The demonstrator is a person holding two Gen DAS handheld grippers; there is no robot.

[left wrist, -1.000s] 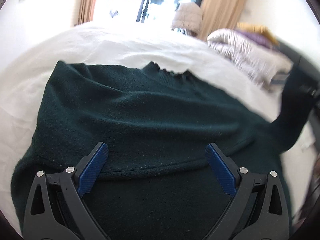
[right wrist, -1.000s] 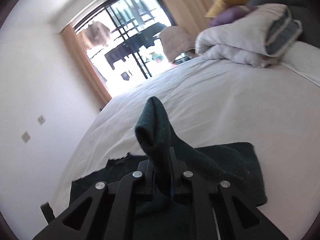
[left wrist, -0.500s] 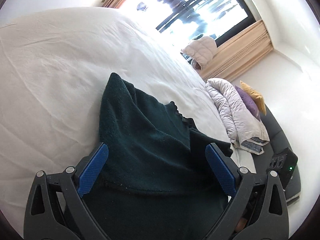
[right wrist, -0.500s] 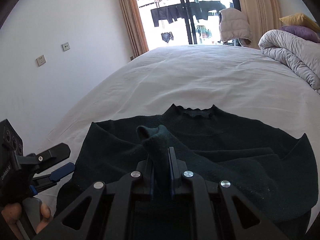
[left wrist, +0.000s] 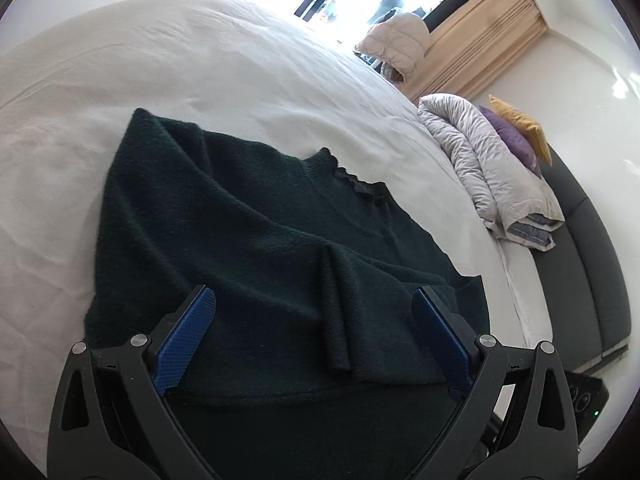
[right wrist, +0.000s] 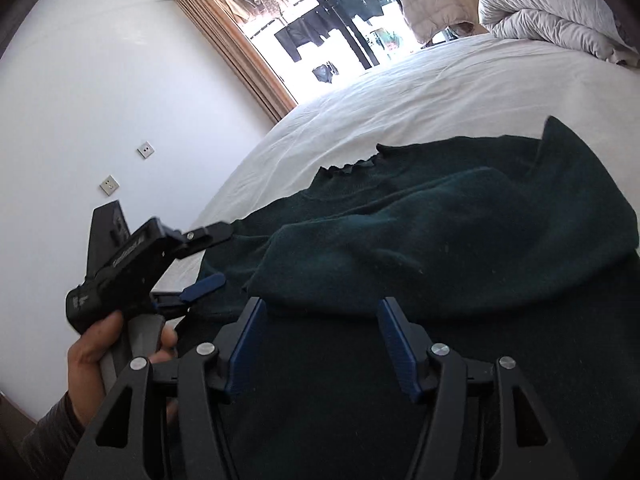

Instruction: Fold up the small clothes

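A dark green sweater (left wrist: 248,232) lies spread on the white bed sheet (left wrist: 120,60), its scalloped collar (left wrist: 356,180) toward the window. A sleeve (left wrist: 340,320) lies folded across the body. My left gripper (left wrist: 316,300) hovers open over the sweater's lower part, nothing between its blue pads. In the right wrist view the same sweater (right wrist: 460,232) shows with the folded sleeve on top. My right gripper (right wrist: 320,312) is over the hem, its jaws opening, with no cloth pinched between them. The left gripper (right wrist: 208,260) appears there at the left, held by a hand (right wrist: 100,352).
A rolled grey duvet (left wrist: 488,160) with purple and yellow pillows (left wrist: 516,132) lies at the head of the bed by a dark headboard (left wrist: 592,260). A window with tan curtains (right wrist: 236,48) is beyond the bed. A white wall with sockets (right wrist: 109,185) stands to the left.
My right gripper let go of the sleeve it held pinched and its jaws spread; the sleeve now lies on the sweater. The left gripper shifted and rolled, staying open.
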